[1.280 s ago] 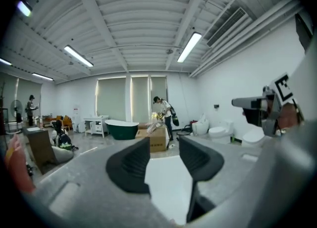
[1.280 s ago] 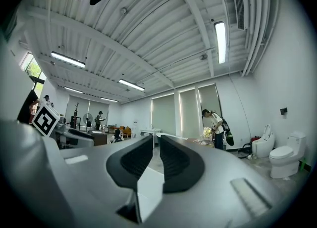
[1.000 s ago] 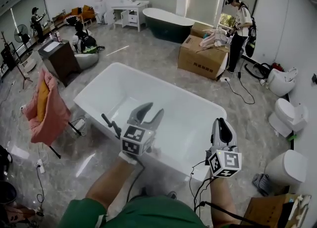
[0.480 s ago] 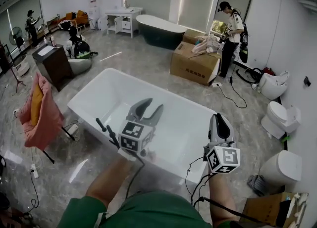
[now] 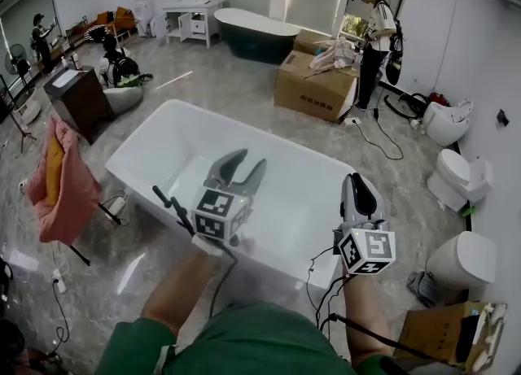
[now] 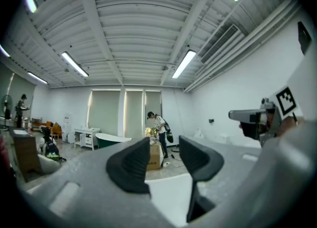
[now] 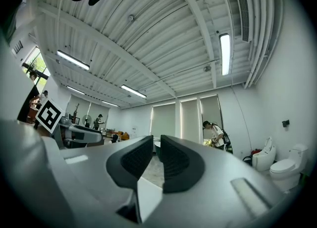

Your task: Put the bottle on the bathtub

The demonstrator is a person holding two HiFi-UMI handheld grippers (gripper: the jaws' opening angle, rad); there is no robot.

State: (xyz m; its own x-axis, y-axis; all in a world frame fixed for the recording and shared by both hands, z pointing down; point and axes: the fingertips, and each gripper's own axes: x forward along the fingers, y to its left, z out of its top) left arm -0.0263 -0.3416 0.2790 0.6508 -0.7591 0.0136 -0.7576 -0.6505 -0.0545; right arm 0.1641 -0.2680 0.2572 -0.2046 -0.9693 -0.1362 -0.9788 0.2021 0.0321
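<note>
One glossy white rounded bathtub (image 5: 281,146); left gripper (image 5: 251,159) spread, empty; right gripper (image 5: 359,178) pressed together, empty.

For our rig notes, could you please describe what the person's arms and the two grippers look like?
Both the left gripper and right gripper have grey bodies with dark ribbed fingers and a white cube bearing black square markers. Black cables trail from them. The person wears a green short-sleeved top.

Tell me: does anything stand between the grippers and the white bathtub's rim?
Nothing visible does: the left gripper and right gripper are at the white bathtub, both empty. No bottle shows in any view.
</note>
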